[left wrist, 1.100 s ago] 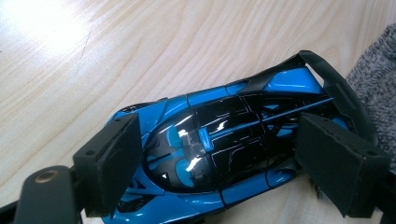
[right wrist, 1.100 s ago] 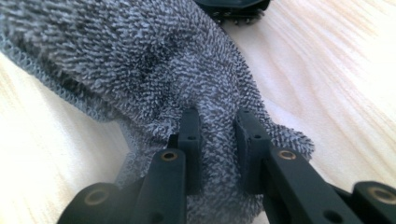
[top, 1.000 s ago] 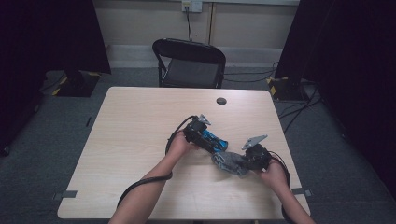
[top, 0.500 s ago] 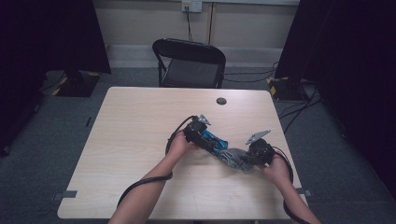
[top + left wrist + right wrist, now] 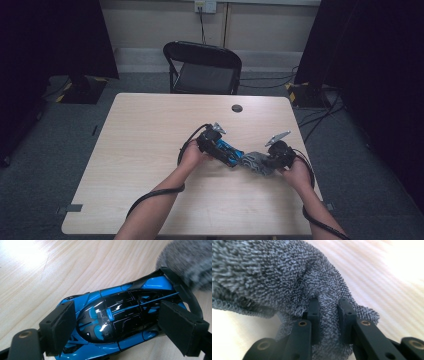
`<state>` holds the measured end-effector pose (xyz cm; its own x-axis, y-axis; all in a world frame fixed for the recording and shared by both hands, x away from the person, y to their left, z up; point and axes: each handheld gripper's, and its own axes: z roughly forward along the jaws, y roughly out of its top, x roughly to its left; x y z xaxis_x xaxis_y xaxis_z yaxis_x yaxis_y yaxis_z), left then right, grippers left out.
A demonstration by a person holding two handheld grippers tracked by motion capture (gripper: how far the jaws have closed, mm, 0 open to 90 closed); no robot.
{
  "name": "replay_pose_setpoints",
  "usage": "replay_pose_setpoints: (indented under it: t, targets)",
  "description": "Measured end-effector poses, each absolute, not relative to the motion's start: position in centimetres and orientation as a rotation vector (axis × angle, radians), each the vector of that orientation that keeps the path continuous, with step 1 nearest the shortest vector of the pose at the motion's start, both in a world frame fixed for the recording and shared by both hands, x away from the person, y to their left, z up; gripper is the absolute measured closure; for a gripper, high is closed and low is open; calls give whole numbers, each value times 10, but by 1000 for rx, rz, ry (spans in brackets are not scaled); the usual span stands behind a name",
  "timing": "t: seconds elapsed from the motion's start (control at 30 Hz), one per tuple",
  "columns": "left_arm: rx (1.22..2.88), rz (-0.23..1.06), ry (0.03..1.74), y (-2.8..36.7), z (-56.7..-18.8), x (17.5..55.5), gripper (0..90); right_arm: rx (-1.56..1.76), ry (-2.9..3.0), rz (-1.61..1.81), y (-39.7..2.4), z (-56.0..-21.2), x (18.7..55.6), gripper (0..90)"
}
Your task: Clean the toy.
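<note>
A blue and black toy car (image 5: 120,320) lies on the wooden table (image 5: 150,150), and my left gripper (image 5: 117,331) is shut on its two sides with the black pads (image 5: 61,326) pressed against the body. From above the same toy car (image 5: 229,151) sits at the table's middle under my left gripper (image 5: 222,150). My right gripper (image 5: 328,320) is shut on a fold of a grey fluffy cloth (image 5: 274,277). The grey cloth (image 5: 256,162) rests just right of the car's tail, with my right gripper (image 5: 266,162) behind it. A corner of the cloth (image 5: 190,262) shows beyond the car's rear wing.
A small dark round object (image 5: 237,108) lies near the table's far edge. A black folding chair (image 5: 202,67) stands behind the table. Cables trail from both grippers along the forearms. Dark curtains hang at both sides of the room.
My right gripper has carried the grey cloth to the right, a little away from the car. The left gripper and the car have stayed where they were.
</note>
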<state>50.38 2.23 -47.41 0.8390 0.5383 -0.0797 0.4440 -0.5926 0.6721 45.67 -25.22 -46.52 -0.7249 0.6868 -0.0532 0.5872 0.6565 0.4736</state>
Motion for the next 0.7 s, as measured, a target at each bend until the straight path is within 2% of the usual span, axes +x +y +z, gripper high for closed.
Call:
replay_pose_setpoints:
  t: [0.7]
  targets:
    - [2279,184,725,24,-475,502,151,1221,2483,569,-252,-453,494,751]
